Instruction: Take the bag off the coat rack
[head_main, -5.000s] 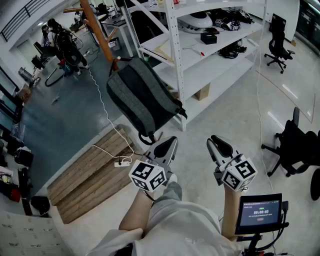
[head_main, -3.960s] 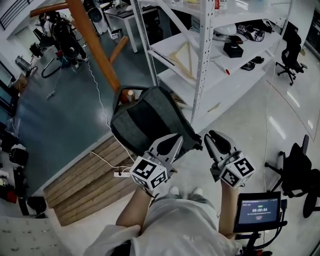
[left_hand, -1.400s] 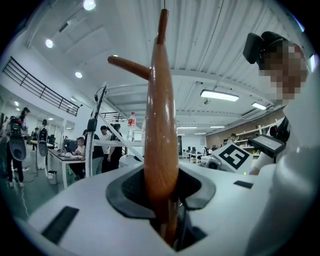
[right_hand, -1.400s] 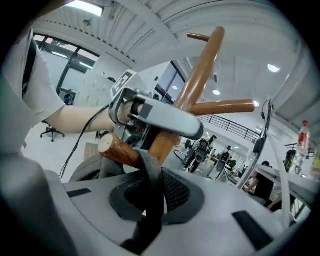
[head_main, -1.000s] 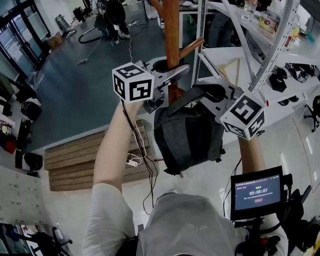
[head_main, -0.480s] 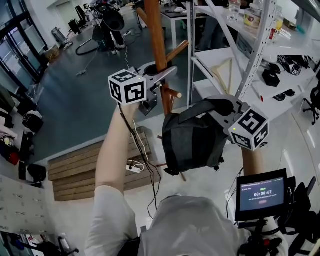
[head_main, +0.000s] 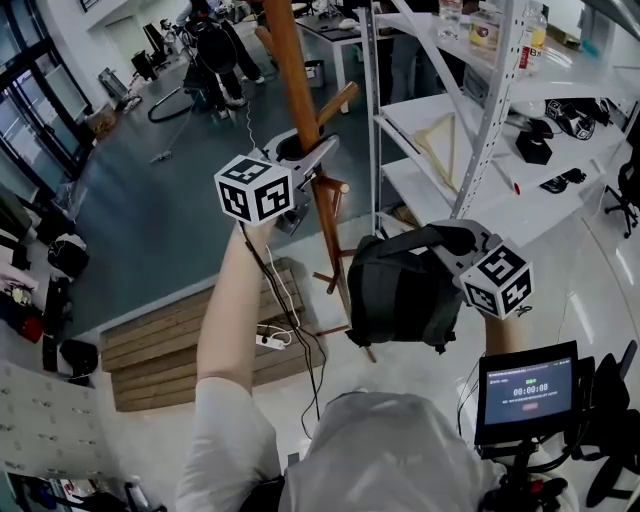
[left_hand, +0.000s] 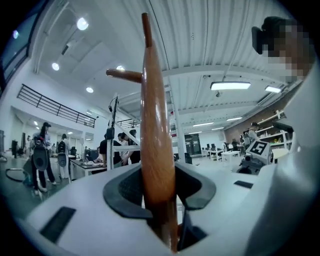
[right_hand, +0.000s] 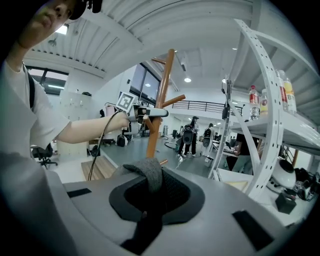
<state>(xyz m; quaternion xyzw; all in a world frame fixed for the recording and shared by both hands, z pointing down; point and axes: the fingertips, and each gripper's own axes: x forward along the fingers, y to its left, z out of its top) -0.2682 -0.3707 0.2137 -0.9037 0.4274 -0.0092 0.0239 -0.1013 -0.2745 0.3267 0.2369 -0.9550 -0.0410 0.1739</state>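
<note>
The dark grey backpack hangs by its top strap from my right gripper, which is shut on that strap. It hangs free in the air to the right of the wooden coat rack, off its pegs. My left gripper is shut on the rack's upright pole. In the left gripper view the pole stands pinched between the jaws of that gripper. The right gripper view shows the rack and the left gripper some way ahead.
White metal shelving with bottles and small items stands to the right of the rack. A wooden pallet and a white power strip lie on the floor at the left. A small screen sits at my lower right. People stand in the background.
The right gripper has carried the backpack down and to the right, away from the pole. The left gripper has kept its hold on the pole.
</note>
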